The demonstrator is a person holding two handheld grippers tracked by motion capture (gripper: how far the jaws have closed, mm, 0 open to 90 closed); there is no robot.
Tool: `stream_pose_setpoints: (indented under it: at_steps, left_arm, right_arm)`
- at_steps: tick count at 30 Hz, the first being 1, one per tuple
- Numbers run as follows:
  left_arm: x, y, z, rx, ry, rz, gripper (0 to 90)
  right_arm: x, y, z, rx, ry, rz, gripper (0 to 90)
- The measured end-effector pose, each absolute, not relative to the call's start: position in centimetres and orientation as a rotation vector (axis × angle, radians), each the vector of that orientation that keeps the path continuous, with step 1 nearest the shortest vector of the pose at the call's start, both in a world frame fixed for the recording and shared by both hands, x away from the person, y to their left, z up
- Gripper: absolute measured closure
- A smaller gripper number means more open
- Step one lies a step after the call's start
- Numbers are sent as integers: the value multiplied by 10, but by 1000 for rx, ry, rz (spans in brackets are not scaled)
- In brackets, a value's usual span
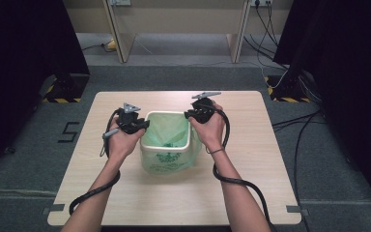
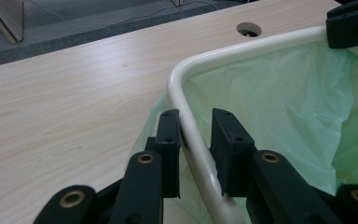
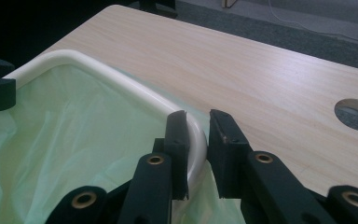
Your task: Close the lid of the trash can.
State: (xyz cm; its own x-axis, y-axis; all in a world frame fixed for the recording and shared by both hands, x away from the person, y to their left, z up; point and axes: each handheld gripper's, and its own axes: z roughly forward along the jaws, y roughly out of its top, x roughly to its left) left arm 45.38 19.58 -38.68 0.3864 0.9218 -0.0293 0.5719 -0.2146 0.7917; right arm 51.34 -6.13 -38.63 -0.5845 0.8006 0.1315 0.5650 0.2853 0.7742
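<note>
Left hand-held gripper [image 2: 193, 119] sits right at the near-left stretch of the bin's [image 2: 242, 49] white rim, one jaw outside against the green bag [image 2: 279, 93], one jaw inside, the rim running between them. The outer pad touches the rim; the inner pad stands a sliver off it, so whether it's truly clamped I cannot tell. In the high view this left hand-held gripper [image 1: 136, 124] is at the bin's left edge, the hand [image 1: 121, 142] low behind it.

Over to the right hand-held gripper [image 3: 197, 122]: it straddles the rounded corner of the rim, bag-side jaw on the inside, the other outside over the tabletop [image 3: 270, 70]. Both pads sit close on the rim, and again a firm grip cannot be called from here. From above, the right hand-held gripper [image 1: 198, 114] meets the bin's far-right edge, with its hand [image 1: 210, 128] alongside.

The bin [image 1: 166, 145] stands upright in the middle of the tabletop [image 1: 251, 159], its bag [image 1: 166, 130] draped over the rim and hanging down the outside at the front and right. Bare wood runs wide on every side of it, out to the tabletop's edges. A round hole [image 3: 355, 114] lies in the wood beyond the right hand-held gripper, well apart from the bin. Cables [image 1: 236, 182] trail from both hand-held grippers back over the near edge.
</note>
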Motion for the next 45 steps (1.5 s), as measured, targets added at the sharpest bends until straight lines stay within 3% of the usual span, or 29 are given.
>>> stream_pose_setpoints:
  at_steps: [6,10,22,29,45]
  left_arm:
    - [453,197,-387,1898,1278,589,714]
    - [452,200,-386,1866,1278,591,578]
    - [439,217,-383,1810,1276,551,338]
    - [430,238,-387,1738,1288,525,321]
    - [405,290,-416,1667,1280,612,324]
  right_arm:
    - [513,-60,-387,1257,2279,1175,724]
    - [514,-61,-390,1281,2254,1170,575]
    - [506,-76,-385,1286,2238,1245,433]
    - [500,-98,-385,1341,2194,1306,415]
    - [478,-175,-405,1475,2104,1209,417]
